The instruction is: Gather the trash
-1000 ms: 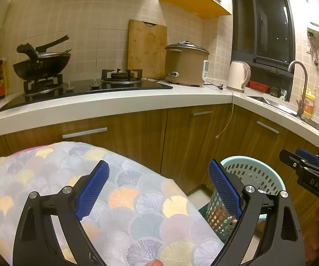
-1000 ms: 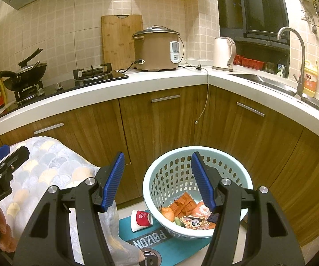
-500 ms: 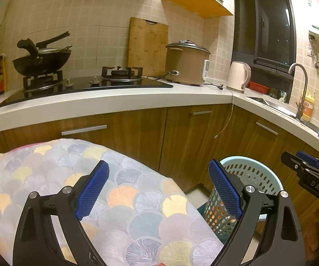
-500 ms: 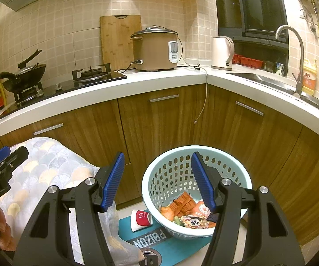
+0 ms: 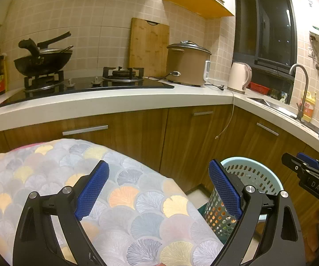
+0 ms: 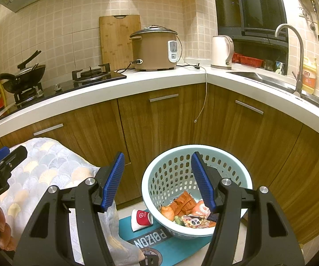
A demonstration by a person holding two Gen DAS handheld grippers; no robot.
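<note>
Both tongs spread, empty | right view only: wrappers [image 6: 188,208] in basket [image 6: 159,177]

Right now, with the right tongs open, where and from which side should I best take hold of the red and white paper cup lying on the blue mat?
Grip the red and white paper cup across its round side wall near the middle, coming from above. It lies on its side on the blue mat, close beside the pale blue plastic basket, which crowds a sideways approach.

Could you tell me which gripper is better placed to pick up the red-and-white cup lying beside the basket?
Right. The right gripper, open and empty, looks down on the red-and-white cup beside the pale blue plastic basket; the left gripper hangs over the patterned cloth.
</note>
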